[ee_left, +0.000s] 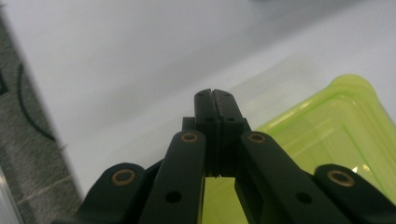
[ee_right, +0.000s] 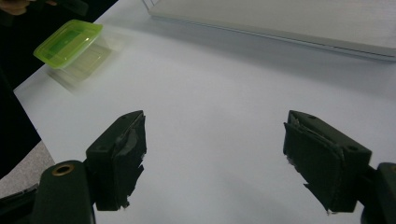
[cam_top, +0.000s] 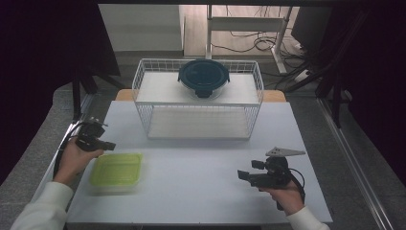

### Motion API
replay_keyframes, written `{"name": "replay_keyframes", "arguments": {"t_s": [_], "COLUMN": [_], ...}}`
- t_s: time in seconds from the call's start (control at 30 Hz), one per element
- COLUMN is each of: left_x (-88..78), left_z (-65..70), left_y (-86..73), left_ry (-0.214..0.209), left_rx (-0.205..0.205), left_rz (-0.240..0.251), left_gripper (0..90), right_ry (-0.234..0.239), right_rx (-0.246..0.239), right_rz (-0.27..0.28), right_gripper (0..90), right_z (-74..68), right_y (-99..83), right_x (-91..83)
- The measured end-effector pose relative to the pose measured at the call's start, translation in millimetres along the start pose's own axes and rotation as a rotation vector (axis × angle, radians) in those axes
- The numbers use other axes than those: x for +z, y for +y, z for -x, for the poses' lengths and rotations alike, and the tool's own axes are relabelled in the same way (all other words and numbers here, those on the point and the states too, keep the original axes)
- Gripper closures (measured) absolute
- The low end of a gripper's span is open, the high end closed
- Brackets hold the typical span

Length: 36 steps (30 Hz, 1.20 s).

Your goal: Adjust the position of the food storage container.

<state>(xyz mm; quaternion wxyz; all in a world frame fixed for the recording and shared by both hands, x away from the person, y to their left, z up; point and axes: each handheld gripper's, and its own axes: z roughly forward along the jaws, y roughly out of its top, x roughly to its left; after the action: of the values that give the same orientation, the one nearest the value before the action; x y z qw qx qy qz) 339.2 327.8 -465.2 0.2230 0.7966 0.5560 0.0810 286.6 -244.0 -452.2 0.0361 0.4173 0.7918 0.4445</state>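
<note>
A clear box with a lime-green lid (cam_top: 116, 170) lies on the white table (cam_top: 201, 163) at the front left; the lime-green lid (ee_left: 327, 135) is close under the left gripper view, and the box (ee_right: 70, 42) lies far off in the right gripper view. My left gripper (cam_top: 109, 145) hovers just above the box's far left corner, its jaws shut with nothing between them (ee_left: 215, 95). At the front right my right gripper (cam_top: 246, 173) points left over bare table, its jaws wide open and empty (ee_right: 215, 154).
A white wire rack (cam_top: 198, 98) stands at the back of the table, with a round dark-lidded glass container (cam_top: 204, 76) on its top shelf. Dark curtains flank the table; cables lie on the floor behind.
</note>
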Motion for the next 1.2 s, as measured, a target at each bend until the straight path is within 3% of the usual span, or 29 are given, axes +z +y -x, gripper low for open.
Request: {"name": "replay_keyframes", "arguments": {"t_s": [0.13,0.33,0.47,0.7,0.87,1.2], "left_x": [-13.2,-20.9,-18.7,-7.3,-1.4,5.1], "left_z": [-6.2,-19.6,-22.3,-23.7,-19.7,-2.3], "left_y": [-13.5,-39.4,-52.2,-70.1,-79.2,-77.3], "left_ry": [0.054,0.068,0.087,0.077,0.056,-0.008], "left_rx": [-0.027,-0.098,-0.115,-0.15,-0.139,-0.122], "left_rz": [0.007,0.008,-0.01,-0.05,-0.078,-0.088], "left_gripper": [90.0,90.0,90.0,90.0,90.0,90.0], "right_ry": [0.005,0.006,0.009,0.008,0.002,0.003], "right_rx": [-0.004,-0.009,-0.01,-0.023,-0.018,-0.022], "right_rz": [0.005,-0.002,0.001,-0.01,-0.011,-0.012], "right_gripper": [20.9,20.9,20.9,20.8,20.8,20.9], "right_z": [-1.9,-3.0,-3.2,-7.1,-5.3,-6.9], "right_y": [1.1,1.0,1.1,1.0,0.6,0.8], "right_x": [-0.6,1.2,1.5,3.1,3.6,4.4]}}
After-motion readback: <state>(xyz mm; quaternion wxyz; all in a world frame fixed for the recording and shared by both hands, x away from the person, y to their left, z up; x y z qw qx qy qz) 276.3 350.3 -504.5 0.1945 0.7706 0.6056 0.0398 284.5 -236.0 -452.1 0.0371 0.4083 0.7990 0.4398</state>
